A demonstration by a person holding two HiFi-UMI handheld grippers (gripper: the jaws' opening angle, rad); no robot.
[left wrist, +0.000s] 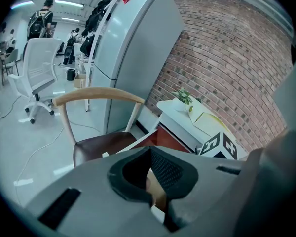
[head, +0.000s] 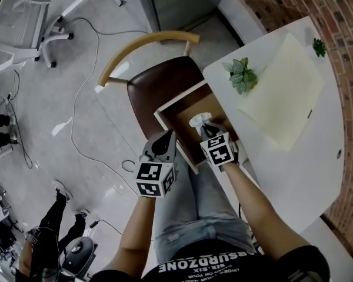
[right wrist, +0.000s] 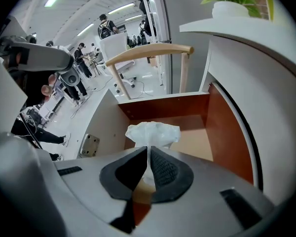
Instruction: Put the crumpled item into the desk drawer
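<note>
The crumpled white item [head: 199, 120] hangs over the open desk drawer [head: 179, 111], pinched in my right gripper [head: 206, 129]. In the right gripper view the crumpled item [right wrist: 153, 133] sticks up out of my right gripper [right wrist: 148, 168], whose jaws are shut on its lower part, above the drawer's brown floor [right wrist: 203, 143]. My left gripper [head: 169, 138] hovers just left of the drawer's near corner, jaws together and holding nothing. The left gripper view shows the left gripper [left wrist: 150, 174] pointing towards the chair, with the drawer's reddish side [left wrist: 164, 136] behind it.
A brown-seated chair [head: 160, 82] with a curved wooden back stands against the drawer's far side. On the white desk [head: 294, 169] are a small potted plant [head: 241, 75] and a pale mat [head: 282, 96]. A brick wall [head: 341, 16] runs along the right. Cables lie on the floor [head: 76, 98].
</note>
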